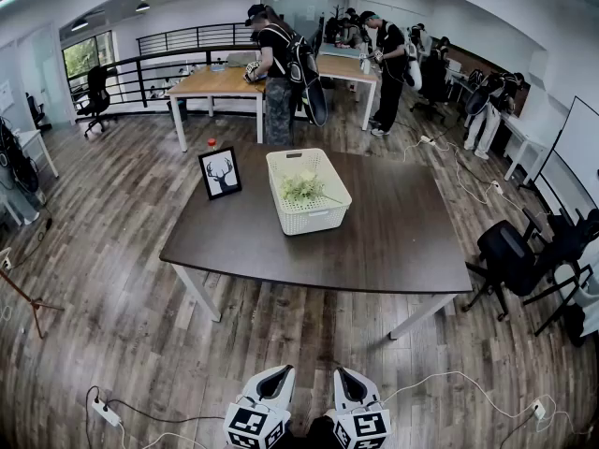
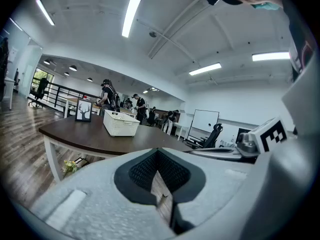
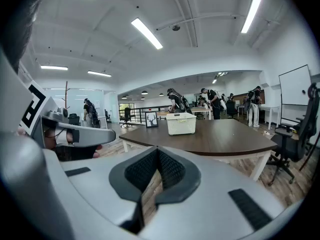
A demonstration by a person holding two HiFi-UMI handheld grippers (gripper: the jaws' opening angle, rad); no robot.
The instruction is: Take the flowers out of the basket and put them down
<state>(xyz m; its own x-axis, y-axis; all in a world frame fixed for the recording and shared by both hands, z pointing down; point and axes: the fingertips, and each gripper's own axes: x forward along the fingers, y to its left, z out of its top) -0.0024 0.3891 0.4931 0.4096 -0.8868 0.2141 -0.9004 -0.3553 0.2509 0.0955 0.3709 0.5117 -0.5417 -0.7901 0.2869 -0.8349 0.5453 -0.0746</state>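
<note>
2 tools (image 1: 279,374) (image 1: 344,376) cropped, flowers (image 1: 301,188) half-hidden in basket (image 1: 314,218)

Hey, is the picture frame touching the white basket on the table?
Apart. The head view shows bare table between the frame and the basket.

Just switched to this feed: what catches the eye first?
A white basket holding pale green flowers stands on the dark table, a framed deer picture beside it. The left tool and right tool are shut and empty, short of the table.
</note>
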